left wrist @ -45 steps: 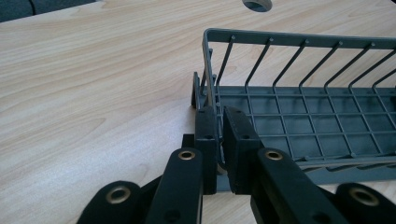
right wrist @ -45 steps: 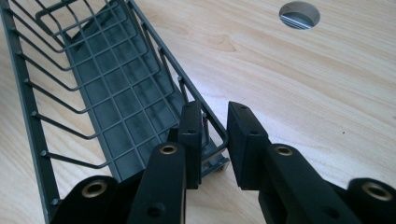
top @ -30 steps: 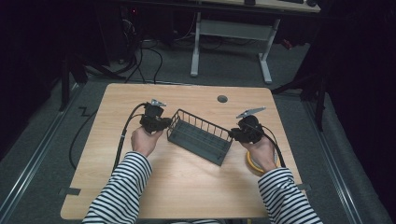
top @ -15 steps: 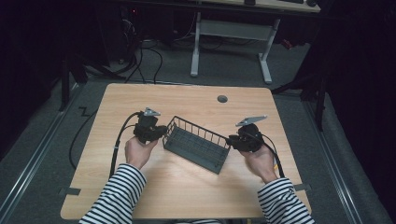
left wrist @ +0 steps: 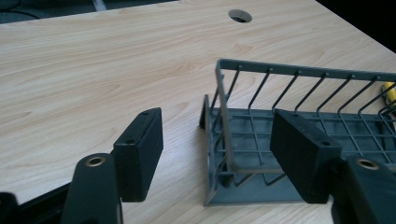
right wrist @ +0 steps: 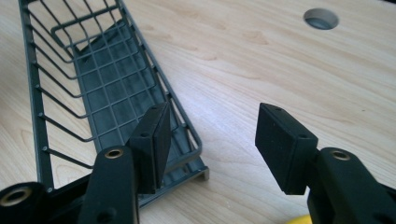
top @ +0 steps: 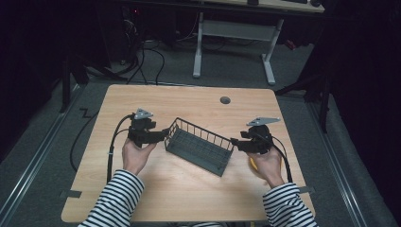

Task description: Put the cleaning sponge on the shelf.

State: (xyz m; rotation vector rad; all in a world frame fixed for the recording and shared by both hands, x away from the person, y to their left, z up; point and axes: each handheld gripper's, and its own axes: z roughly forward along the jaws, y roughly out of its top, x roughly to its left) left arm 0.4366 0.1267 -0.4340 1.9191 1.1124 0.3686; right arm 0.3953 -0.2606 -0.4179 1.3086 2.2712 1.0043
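A dark grey wire basket lies slantwise on the middle of the wooden table. My left gripper is at its left end, open. In the left gripper view the jaws of this gripper straddle the basket's short end wall without touching it. My right gripper is at the basket's right end, also open. In the right gripper view that gripper has one jaw over the basket's inside and the other outside the end rim. The basket holds nothing.
A yellow object lies under the right hand, and its edge peeks in beside the right jaw. A round cable hole sits near the table's far edge. Black cables trail off the left side. A white desk frame stands beyond the table.
The basket and both grippers have shifted a little toward the near edge over the last second. Both grippers stay at the basket's ends.
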